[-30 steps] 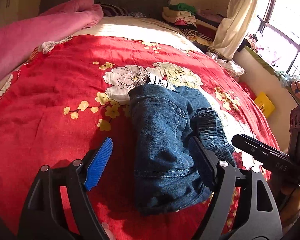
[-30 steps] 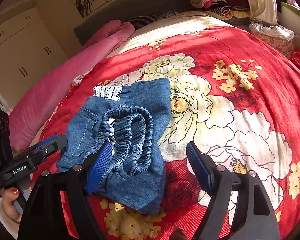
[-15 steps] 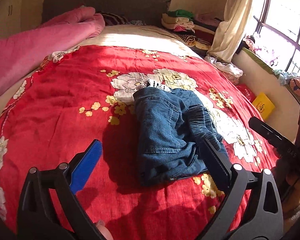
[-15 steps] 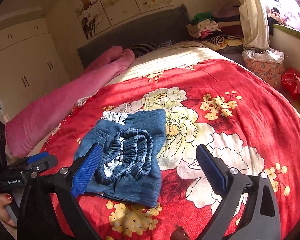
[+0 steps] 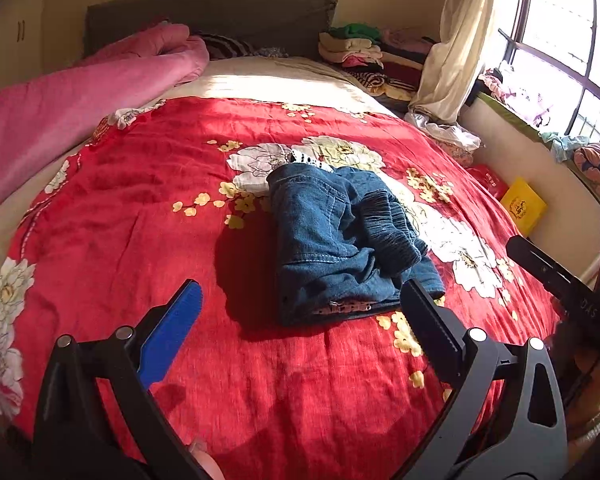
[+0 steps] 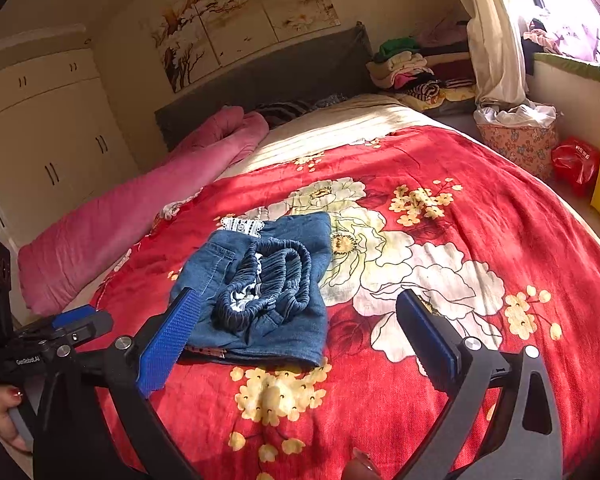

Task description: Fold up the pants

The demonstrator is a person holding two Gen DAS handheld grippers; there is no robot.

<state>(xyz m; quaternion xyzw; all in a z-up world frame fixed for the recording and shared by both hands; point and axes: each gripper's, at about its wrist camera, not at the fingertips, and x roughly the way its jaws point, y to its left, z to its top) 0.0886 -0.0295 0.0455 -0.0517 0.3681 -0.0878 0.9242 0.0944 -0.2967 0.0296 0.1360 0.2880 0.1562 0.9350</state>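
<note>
Now pants (image 5: 340,240) lie as a folded denim bundle mid-bed on red bedspread (image 5: 140,220), long axis running away from both grippers. L gripper (image 5: 300,312) & R gripper (image 6: 296,324) just opened, spread wide, nothing between; bundle sits just ahead, about equally near each.

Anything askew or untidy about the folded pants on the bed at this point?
Slightly. The folded denim pants lie on the red floral bedspread with the elastic waistband bunched loosely on top, and a white lace trim pokes out at the far edge. Nothing looks damaged or spilled.
</note>
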